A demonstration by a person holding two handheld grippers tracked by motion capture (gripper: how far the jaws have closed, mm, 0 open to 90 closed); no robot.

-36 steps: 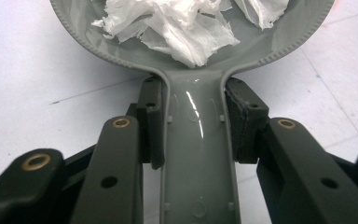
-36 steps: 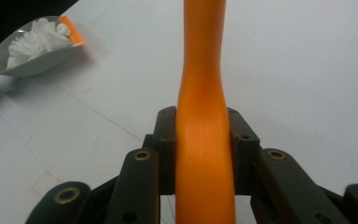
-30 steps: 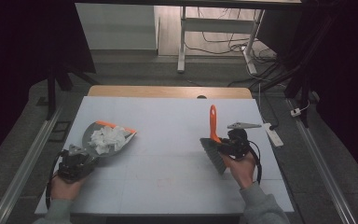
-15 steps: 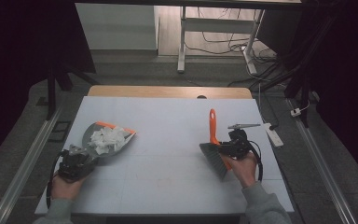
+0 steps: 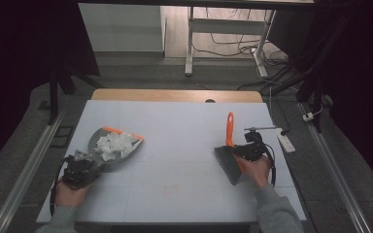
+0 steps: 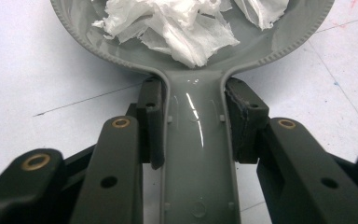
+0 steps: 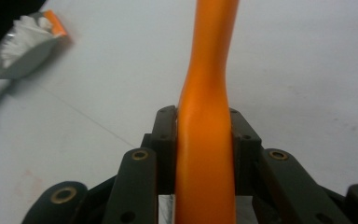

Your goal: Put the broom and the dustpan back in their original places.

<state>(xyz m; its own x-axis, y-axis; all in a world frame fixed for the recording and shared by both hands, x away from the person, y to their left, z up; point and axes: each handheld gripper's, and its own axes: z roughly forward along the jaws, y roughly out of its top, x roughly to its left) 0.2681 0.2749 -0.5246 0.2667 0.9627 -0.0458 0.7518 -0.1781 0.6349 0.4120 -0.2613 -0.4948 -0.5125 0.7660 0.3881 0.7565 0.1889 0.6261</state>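
While the dustpan [image 5: 108,148] lies at the table's [image 5: 175,194] nine o'clock side, close to the left edge, the left gripper [image 5: 80,170] clamps its grey handle [image 6: 198,158] between both pads. Crumpled paper [image 5: 112,144] fills the pan. At three o'clock the right gripper [image 5: 247,150] has the brush's [image 5: 230,155] orange handle [image 7: 207,126] between jaws that have just been opening, pads touching its sides. Wide bare tabletop separates them. A white remote [image 5: 285,141] lies at the right edge, near the brush.
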